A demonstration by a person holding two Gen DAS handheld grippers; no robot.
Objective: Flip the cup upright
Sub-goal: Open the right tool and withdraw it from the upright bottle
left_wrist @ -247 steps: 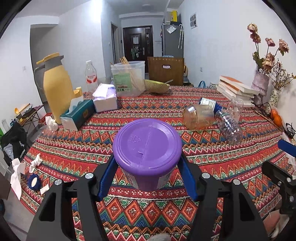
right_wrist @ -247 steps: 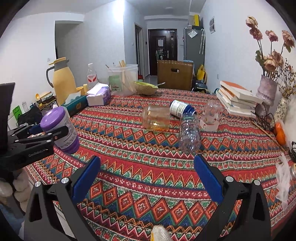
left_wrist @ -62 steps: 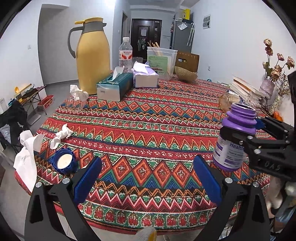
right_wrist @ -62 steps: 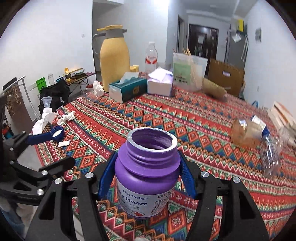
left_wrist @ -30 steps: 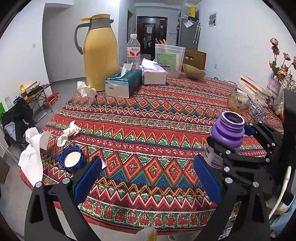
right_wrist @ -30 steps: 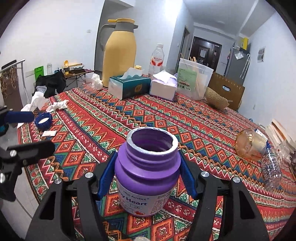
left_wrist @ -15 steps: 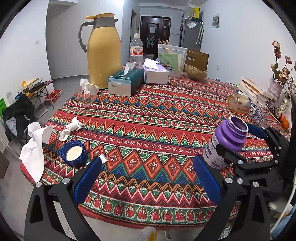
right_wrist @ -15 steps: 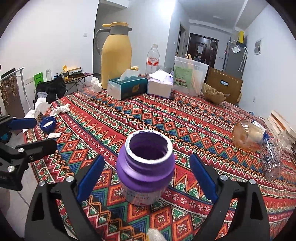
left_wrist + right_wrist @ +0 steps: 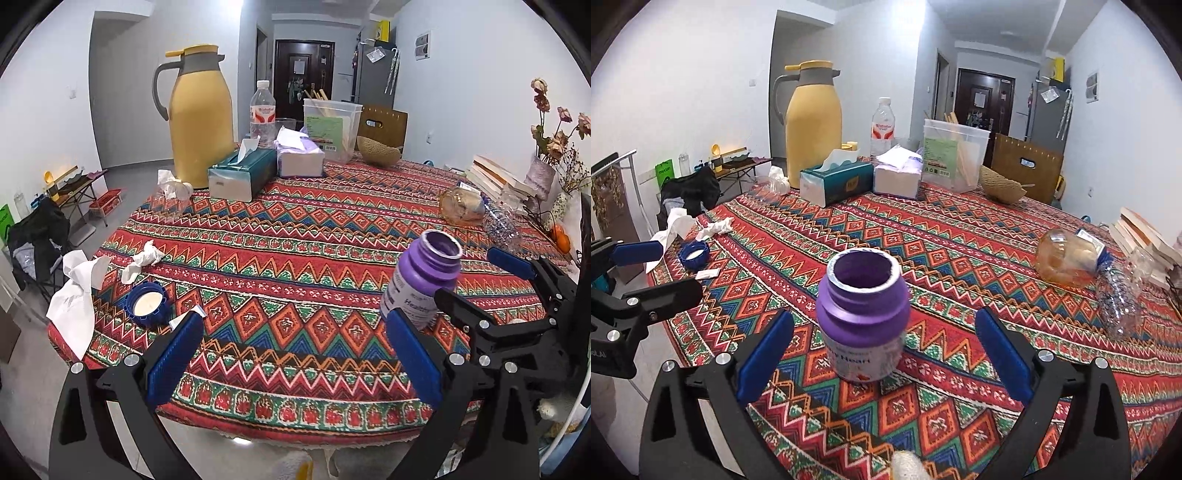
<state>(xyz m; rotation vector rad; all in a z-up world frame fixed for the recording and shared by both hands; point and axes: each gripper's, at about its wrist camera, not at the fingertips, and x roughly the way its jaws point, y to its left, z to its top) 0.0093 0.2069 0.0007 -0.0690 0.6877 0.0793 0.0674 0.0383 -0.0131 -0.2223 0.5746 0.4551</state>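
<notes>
The cup is a purple plastic jar [image 9: 863, 314] with a white label. It stands upright on the patterned tablecloth [image 9: 960, 258] near the front edge, its open mouth facing up. My right gripper [image 9: 882, 347] is open, with a blue pad on each side of the jar and a clear gap to both. In the left wrist view the jar [image 9: 421, 280] stands at the right, with the right gripper [image 9: 484, 284] behind it. My left gripper [image 9: 291, 362] is open and holds nothing, left of the jar over the table's front edge.
A blue lid [image 9: 146, 304] and crumpled tissues [image 9: 142, 258] lie near the left edge. At the back stand a yellow jug [image 9: 201, 114], tissue boxes [image 9: 240, 177] and a clear tub [image 9: 332, 129]. An amber jar [image 9: 1065, 256] and a plastic bottle [image 9: 1115, 299] lie at the right.
One second ago my right gripper was shut on the jar; it has since opened and let go, and the jar now rests on the cloth. The left gripper stayed open.
</notes>
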